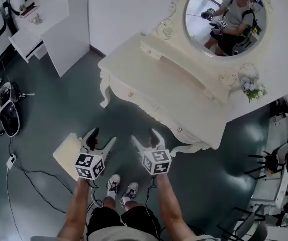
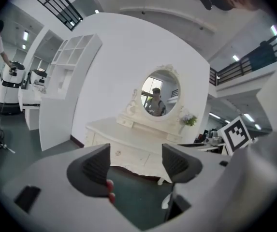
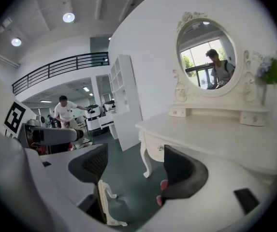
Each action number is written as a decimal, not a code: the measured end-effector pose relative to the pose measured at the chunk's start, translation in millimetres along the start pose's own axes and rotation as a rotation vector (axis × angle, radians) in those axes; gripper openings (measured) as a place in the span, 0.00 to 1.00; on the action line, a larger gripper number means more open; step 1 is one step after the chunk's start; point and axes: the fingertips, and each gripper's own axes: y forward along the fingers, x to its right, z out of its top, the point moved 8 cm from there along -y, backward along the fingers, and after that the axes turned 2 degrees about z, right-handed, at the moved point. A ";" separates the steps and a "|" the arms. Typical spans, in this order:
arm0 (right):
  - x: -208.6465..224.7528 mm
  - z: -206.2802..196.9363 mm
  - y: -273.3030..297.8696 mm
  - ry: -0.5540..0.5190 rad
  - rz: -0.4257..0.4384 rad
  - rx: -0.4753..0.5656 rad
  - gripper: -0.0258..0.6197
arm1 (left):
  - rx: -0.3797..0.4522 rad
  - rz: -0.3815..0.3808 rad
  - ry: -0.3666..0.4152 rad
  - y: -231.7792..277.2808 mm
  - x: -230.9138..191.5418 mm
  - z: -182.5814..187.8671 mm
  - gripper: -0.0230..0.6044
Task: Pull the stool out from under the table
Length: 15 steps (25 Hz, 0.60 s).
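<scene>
Square-topped cream stool (image 1: 66, 153) stands on the dark grey-green floor (image 1: 58, 104), well clear of the cream-white carved bench with curved legs (image 1: 149, 79), just left of the person's white sneakers (image 1: 121, 187). It is partly hidden behind the left tongs (image 1: 104, 135). The kneehole under the bench reads empty, so the pull looks done rather than pending. The left tongs are released: in the left gripper view, 2 dark ribbed pads stand apart around only the floor and the bench front (image 2: 136, 163). The right tongs (image 1: 144, 135) are likewise released with nothing between the pads (image 3: 136, 166). A carved cream leg (image 3: 105, 204) shows low under their left jaw, likely the stool's, not gripped. Both tongs are held side by side in front of the body, aimed at the bench and above the stool. Judged: no hold is needed on a stool already free. The bench top is mostly bare and backed by an oval mirror in a scrolled cream frame (image 1: 224, 19) that reflects the person. A small bunch of pale flowers (image 1: 252, 88) sits at its right end. Room: white walls, a white open shelving unit (image 1: 58, 29), black cables trailing over the floor (image 1: 28, 172), and dark equipment stands at the right edge (image 1: 279, 164). The right gripper view adds an upper railing (image 3: 61, 66) and another person in a white shirt (image 3: 63, 111) far off.
</scene>
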 end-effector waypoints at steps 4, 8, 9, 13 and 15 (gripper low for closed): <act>28.4 23.8 -55.8 0.024 -0.114 0.065 0.62 | 0.002 -0.089 0.063 14.4 48.8 26.7 0.55; 51.4 39.8 -112.4 0.038 -0.238 0.126 0.54 | 0.003 -0.181 0.131 28.4 98.0 45.2 0.52; 55.0 42.2 -126.3 0.036 -0.276 0.141 0.46 | 0.004 -0.202 0.139 30.8 108.9 48.6 0.50; 60.5 46.1 -177.5 0.026 -0.381 0.186 0.36 | 0.008 -0.277 0.180 34.5 150.1 61.2 0.44; 61.1 46.8 -200.6 0.028 -0.419 0.205 0.33 | 0.013 -0.311 0.206 33.7 169.4 67.0 0.42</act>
